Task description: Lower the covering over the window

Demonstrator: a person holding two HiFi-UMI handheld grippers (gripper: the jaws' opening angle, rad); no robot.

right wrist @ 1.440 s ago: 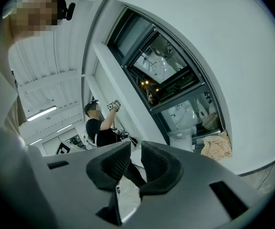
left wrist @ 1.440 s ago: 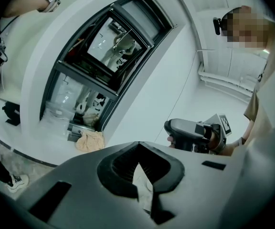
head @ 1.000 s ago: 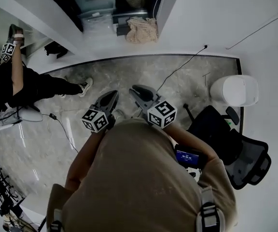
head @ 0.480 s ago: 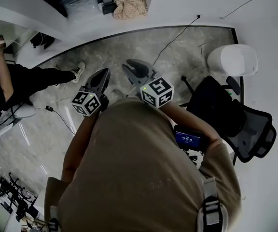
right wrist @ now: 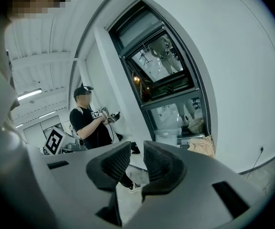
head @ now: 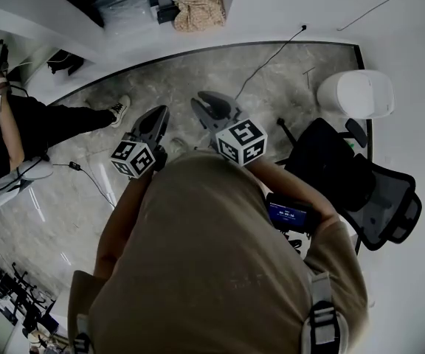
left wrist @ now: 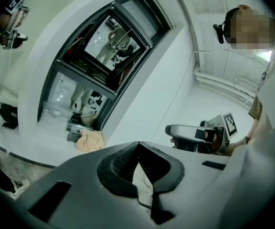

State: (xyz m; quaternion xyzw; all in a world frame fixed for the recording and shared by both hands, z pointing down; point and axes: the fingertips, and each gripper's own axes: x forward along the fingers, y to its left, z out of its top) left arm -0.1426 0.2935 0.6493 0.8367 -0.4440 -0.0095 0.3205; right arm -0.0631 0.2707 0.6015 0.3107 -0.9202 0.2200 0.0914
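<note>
The window (left wrist: 104,46) is a tall dark-framed one set in a white wall, ahead of both grippers; it also shows in the right gripper view (right wrist: 162,66). Its panes show reflections, and I cannot make out a covering or a cord on it. My left gripper (head: 159,115) is held at chest height, pointing towards the window, its jaws shut together with nothing in them (left wrist: 138,146). My right gripper (head: 206,103) is beside it, jaws a little apart and empty (right wrist: 137,159). Neither touches anything.
Another person in black (head: 28,127) stands at the left holding grippers. A black office chair (head: 360,190) and a white round bin (head: 356,93) are at my right. A beige cloth bundle (head: 198,7) and a plastic box (head: 128,13) lie by the window foot. A cable (head: 271,54) crosses the floor.
The head view has shifted, so both grippers sit a little higher and further left in it. The right gripper has turned slightly. The other person's arm has moved.
</note>
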